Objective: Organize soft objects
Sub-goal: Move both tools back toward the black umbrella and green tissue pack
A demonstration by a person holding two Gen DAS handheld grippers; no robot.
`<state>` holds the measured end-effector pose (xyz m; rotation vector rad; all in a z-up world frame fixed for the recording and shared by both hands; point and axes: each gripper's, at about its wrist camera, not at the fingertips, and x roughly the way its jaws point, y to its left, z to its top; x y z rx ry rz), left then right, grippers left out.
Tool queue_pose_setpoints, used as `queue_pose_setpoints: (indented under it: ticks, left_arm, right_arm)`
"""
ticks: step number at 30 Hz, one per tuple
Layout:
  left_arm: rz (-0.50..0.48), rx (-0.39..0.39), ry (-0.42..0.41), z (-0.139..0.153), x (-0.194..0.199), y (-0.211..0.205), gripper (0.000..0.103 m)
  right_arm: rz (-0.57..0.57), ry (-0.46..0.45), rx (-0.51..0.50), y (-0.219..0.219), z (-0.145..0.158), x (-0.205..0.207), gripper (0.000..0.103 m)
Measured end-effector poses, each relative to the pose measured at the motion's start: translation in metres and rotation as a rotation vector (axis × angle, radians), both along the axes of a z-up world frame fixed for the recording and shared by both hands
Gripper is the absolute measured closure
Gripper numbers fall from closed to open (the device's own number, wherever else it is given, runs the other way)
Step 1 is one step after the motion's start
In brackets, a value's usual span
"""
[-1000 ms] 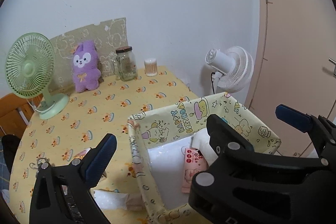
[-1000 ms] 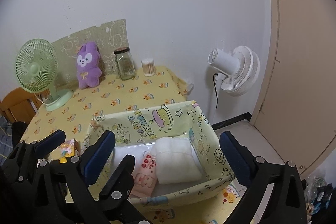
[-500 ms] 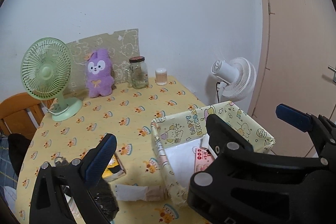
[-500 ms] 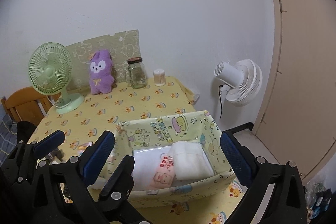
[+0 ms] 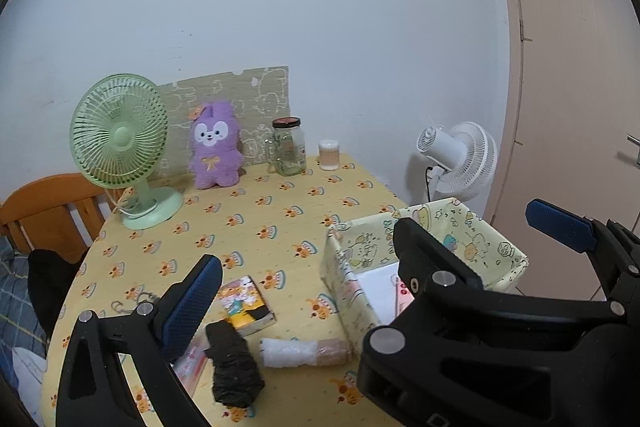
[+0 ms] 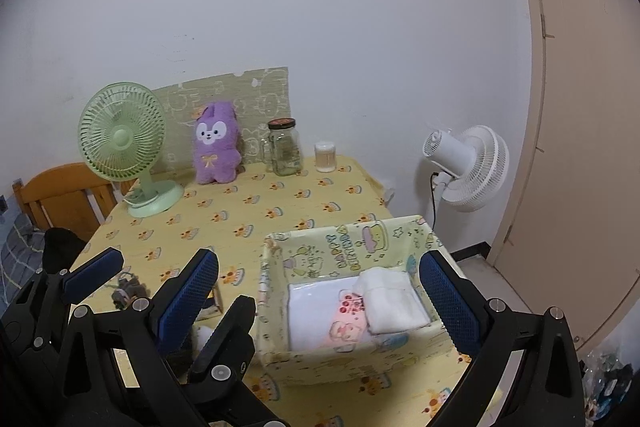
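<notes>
Both grippers are hanging above the near edge of the table (image 5: 280, 227), which has a yellow cloth with little orange prints. The left gripper (image 5: 372, 259) has its blue-padded fingers spread wide with nothing between them, and same deal for the right gripper (image 6: 320, 291): wide open, empty.

The fabric storage box (image 6: 340, 251) with the cartoon print sits at the near right corner of the table. Inside it there's a folded white towel (image 6: 390, 303) along the right side, lying partly over a pink printed pack (image 6: 348, 323).

Out on the cloth just left of the box: a white-and-tan roll (image 5: 304, 351), a black crumpled bundle (image 5: 234, 367) beside it, and a small colourful packet (image 5: 246, 307) behind those.

At the back against the wall are a purple plush bunny (image 5: 216, 147), a green desk fan (image 5: 120, 147), a glass jar (image 5: 288, 147) and a small cotton swab tub (image 5: 329, 155). A white fan (image 6: 468, 167) stands on the floor past the table.
</notes>
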<state>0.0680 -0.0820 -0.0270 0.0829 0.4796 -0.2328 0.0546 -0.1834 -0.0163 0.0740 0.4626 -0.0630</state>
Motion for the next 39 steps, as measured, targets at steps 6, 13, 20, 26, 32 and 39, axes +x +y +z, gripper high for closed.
queue_pose_setpoints:
  ticks: [6, 13, 20, 26, 32, 39]
  left_arm:
    - [0.024, 0.001, -0.007, -0.001, -0.011, 0.017, 0.0]
    - [0.044, -0.003, -0.023, -0.001, -0.023, 0.036, 0.0]
    - [0.066, -0.002, -0.025, -0.012, -0.03, 0.054, 0.0]
    - [0.086, 0.002, -0.002, -0.031, -0.029, 0.067, 0.0]
    - [0.097, -0.012, 0.04, -0.054, -0.023, 0.076, 0.0]
    - [0.118, -0.004, 0.069, -0.074, -0.021, 0.085, 0.0]
  right_arm:
    - [0.026, -0.009, 0.001, 0.016, 0.0, -0.008, 0.001]
    - [0.051, -0.024, 0.0, 0.037, 0.0, -0.018, 0.001]
    - [0.088, -0.029, 0.003, 0.055, -0.009, -0.023, 0.001]
    - [0.126, -0.01, 0.012, 0.07, -0.028, -0.018, 0.001]
    - [0.145, 0.021, 0.01, 0.08, -0.049, -0.008, 0.001]
    - [0.167, 0.044, 0.022, 0.09, -0.072, -0.005, 0.002]
